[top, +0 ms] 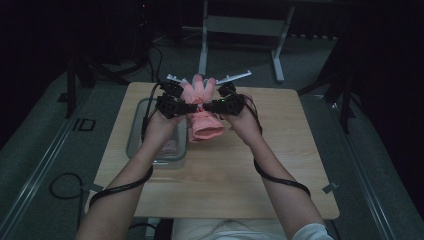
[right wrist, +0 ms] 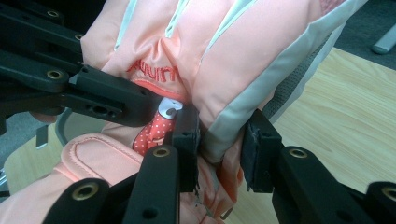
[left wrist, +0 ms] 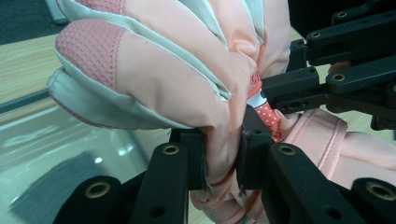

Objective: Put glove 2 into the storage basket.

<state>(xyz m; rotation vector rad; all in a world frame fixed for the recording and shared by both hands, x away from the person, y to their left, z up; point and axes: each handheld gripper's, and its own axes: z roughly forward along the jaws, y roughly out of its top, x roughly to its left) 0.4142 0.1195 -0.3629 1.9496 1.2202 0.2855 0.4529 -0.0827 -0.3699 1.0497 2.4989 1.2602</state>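
Closest to the high camera are the person's two forearms, coming in from the bottom edge with black cables looped along them, and they meet over the far half of the wooden table (top: 220, 170). Between them hangs a pink padded glove (top: 201, 107), lifted clear of the tabletop, its fingers pointing away from the person and its cuff drooping towards them.

Up close the glove is salmon pink with pale grey-white panels between the fingers, a patch of textured pink mesh on one fingertip, red stitched lettering across the back and a small red tab with white dots near the wrist. The fabric bunches and folds where it is pinched.

The left gripper (left wrist: 223, 156) has its jaws closed tight on a fold at one side of the glove, near the wrist. The right gripper (right wrist: 219, 140) pinches the opposite edge, on the grey trim, its jaws standing a little wider around the thicker material.

To the left on the table sits a clear plastic tray (top: 137, 132), partly covered by the left hand and forearm; something pinkish lies inside it, too dim to identify. The room beyond the table is dark, and the lettering on the glove is cut off by the other gripper's jaw.
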